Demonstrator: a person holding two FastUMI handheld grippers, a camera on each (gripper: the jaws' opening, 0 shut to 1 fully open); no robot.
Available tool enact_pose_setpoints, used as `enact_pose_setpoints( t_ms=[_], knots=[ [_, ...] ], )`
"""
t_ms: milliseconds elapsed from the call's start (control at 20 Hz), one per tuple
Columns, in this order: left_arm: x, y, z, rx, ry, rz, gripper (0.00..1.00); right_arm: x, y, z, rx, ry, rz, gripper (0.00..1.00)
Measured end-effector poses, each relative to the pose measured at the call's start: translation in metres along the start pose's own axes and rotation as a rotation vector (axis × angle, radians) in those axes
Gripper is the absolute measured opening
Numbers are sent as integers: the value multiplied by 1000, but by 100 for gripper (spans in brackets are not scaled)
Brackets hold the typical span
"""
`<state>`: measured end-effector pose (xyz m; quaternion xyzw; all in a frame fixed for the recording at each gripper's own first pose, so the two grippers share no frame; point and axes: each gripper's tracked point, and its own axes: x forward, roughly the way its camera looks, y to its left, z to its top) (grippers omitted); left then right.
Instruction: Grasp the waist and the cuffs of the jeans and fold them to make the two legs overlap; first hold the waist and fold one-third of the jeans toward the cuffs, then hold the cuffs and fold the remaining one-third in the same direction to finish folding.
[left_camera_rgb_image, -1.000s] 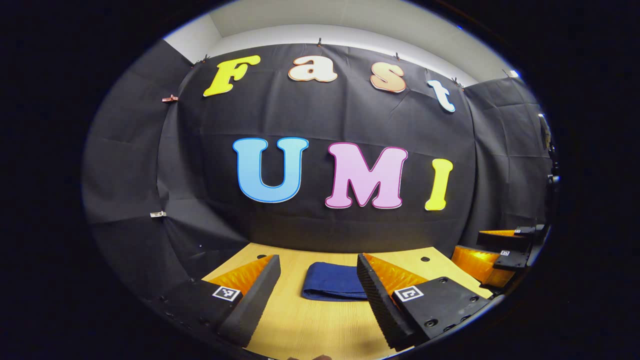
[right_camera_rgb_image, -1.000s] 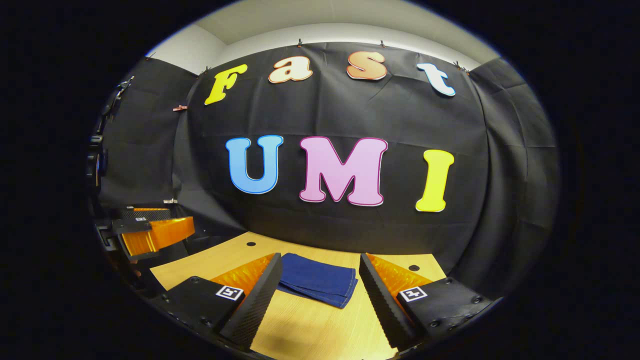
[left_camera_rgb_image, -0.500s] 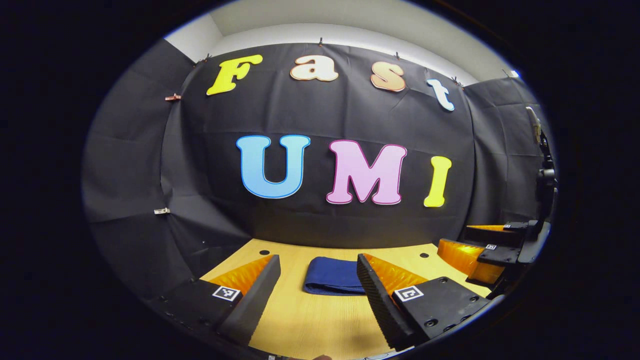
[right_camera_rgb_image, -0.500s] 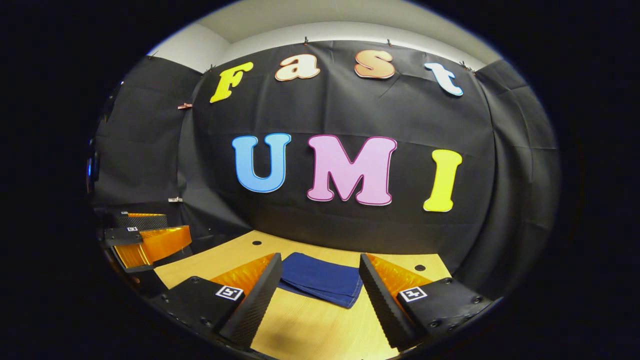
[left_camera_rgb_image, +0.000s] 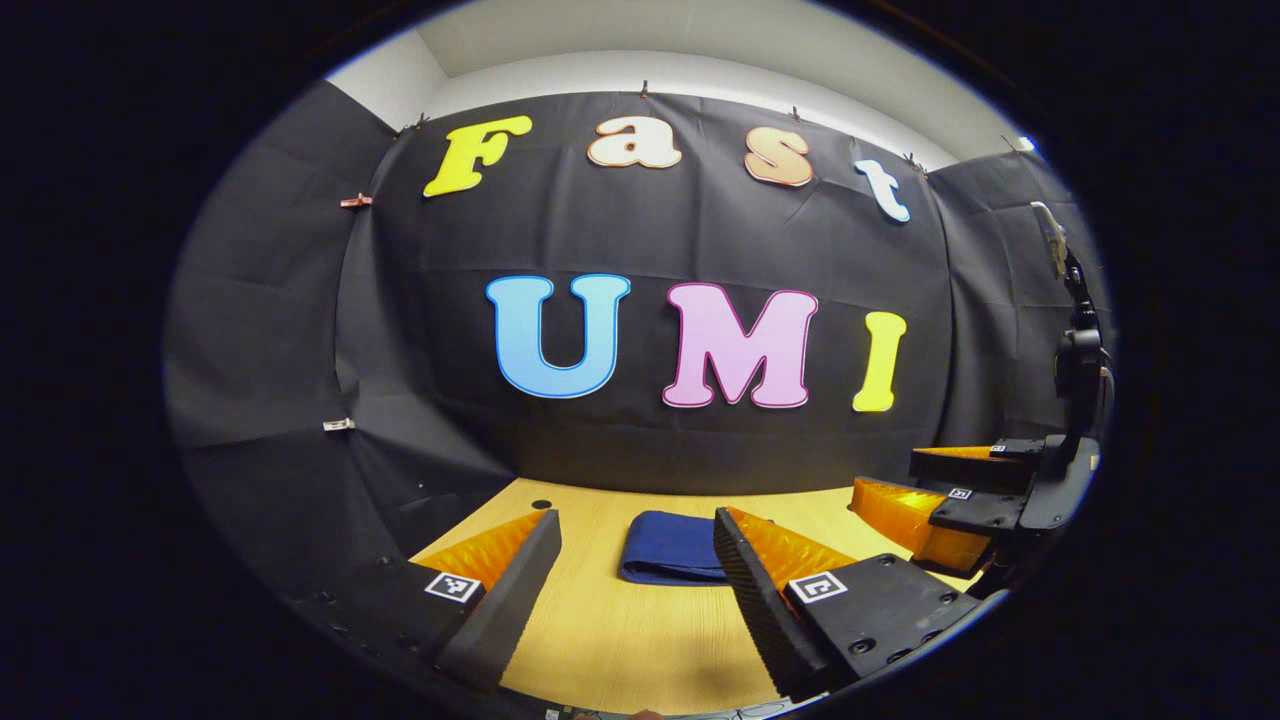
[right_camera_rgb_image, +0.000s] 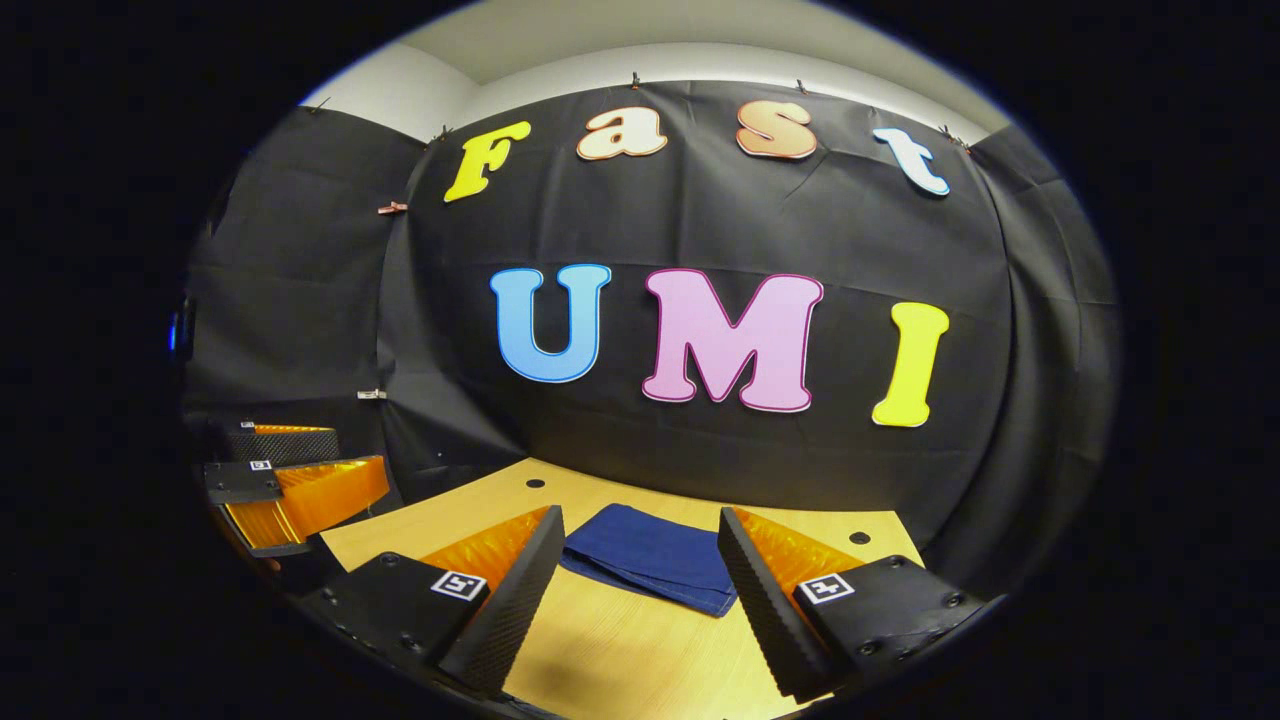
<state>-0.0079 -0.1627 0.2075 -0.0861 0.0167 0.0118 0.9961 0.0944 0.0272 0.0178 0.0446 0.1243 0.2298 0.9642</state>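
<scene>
The jeans (left_camera_rgb_image: 668, 548) lie folded into a small, flat, dark blue packet on the far half of the table (left_camera_rgb_image: 640, 640), near the black cloth wall (left_camera_rgb_image: 640, 240). In the right gripper view the same jeans (right_camera_rgb_image: 652, 555) show several layers stacked at the near edge, and the packet lies a little turned against the table edge.

The black cloth wall is the biggest thing here; it closes the booth behind the table and on both sides. The table (right_camera_rgb_image: 610, 650) is of light wood, with small dark holes (left_camera_rgb_image: 541, 504) near its back edge.

The left gripper (left_camera_rgb_image: 637, 545) hangs above the near part of the table with its 2 fingers spread wide, and it holds nothing. The jeans are seen in the gap between the fingers, farther away, apart from both of them. The right gripper (right_camera_rgb_image: 640, 545) is the same: its jaws stand wide apart, empty, above the table, with the jeans ahead of them and not touched.

In the left gripper view the right gripper (left_camera_rgb_image: 925, 485) is also seen at the right side, beside the table edge. In the right gripper view the left gripper (right_camera_rgb_image: 300, 470) is at the left side, its orange fingers also apart.
</scene>
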Motion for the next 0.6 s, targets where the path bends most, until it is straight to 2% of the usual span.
enact_pose_setpoints(
  t_ms=[600],
  knots=[
    [-9,5,-10,-29,16,17,96,-9,-2,-5,-9,6,-7,96]
  ],
)
